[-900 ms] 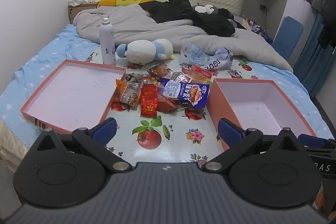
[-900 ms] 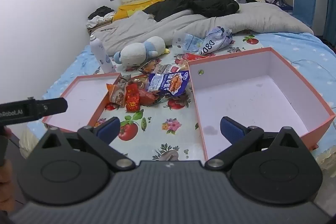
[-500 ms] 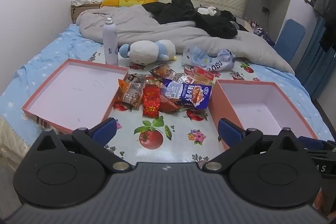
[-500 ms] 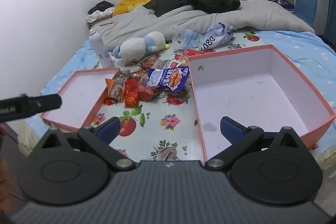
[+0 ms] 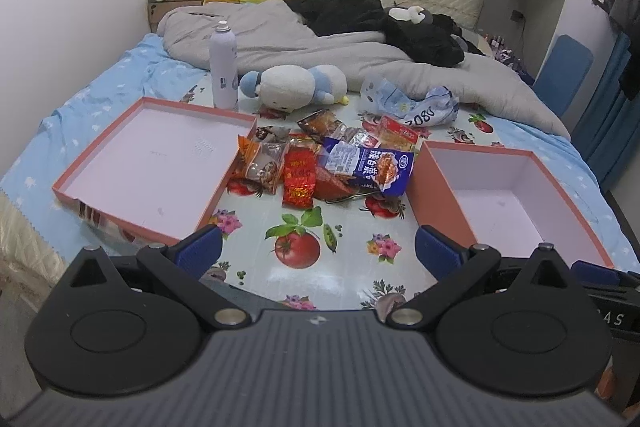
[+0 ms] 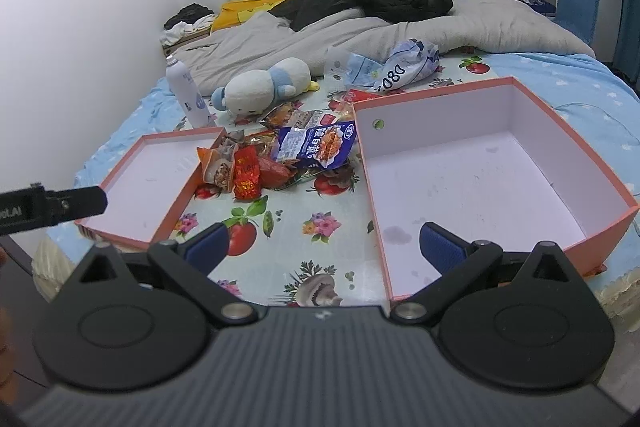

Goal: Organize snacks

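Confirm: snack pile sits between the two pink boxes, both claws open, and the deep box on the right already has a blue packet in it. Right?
Not quite. The deep box holds nothing; the right wrist view shows its bare floor. The blue packet lies on the snack pile, between the deep box and the shallow box. Both the left claw and right claw are open.

Left gripper (image 5: 318,249) and right gripper (image 6: 324,243) both tilt downward, jaws spread wide — nothing between the blue pads, nothing touched
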`<action>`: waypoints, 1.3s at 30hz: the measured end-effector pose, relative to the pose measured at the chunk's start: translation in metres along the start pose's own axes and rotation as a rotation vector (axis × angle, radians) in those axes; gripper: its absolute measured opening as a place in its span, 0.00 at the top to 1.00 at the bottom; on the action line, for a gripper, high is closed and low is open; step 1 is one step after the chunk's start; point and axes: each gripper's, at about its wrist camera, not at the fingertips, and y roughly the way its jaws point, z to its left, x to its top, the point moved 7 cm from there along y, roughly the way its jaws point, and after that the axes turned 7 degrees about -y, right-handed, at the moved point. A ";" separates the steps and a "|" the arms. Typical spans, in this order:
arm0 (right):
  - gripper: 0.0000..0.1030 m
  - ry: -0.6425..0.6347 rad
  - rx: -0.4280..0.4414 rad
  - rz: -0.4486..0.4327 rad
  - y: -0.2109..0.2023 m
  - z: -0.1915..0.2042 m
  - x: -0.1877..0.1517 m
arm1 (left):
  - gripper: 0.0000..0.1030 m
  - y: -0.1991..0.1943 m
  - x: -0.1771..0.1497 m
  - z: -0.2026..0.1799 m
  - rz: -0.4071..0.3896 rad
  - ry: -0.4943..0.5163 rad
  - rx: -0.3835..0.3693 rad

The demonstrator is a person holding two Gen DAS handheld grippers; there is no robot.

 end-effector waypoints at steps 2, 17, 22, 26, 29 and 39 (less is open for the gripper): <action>0.00 -0.009 0.006 -0.009 -0.003 0.000 -0.003 | 0.00 -0.001 -0.002 0.000 0.000 -0.003 0.008; 0.00 -0.032 0.014 -0.014 -0.009 -0.003 -0.003 | 0.00 -0.012 -0.009 -0.010 0.006 -0.011 -0.005; 0.00 -0.060 0.000 -0.023 -0.011 -0.001 -0.007 | 0.00 -0.018 -0.012 -0.013 -0.022 -0.001 -0.017; 0.00 -0.030 -0.008 0.003 -0.010 -0.003 -0.018 | 0.00 -0.016 -0.016 -0.011 -0.014 -0.001 -0.020; 0.00 -0.030 -0.001 0.007 -0.010 0.003 -0.023 | 0.00 -0.015 -0.017 -0.006 -0.011 -0.013 -0.030; 0.00 -0.073 0.020 -0.014 -0.013 0.023 -0.021 | 0.00 -0.013 -0.012 0.021 -0.030 -0.052 -0.020</action>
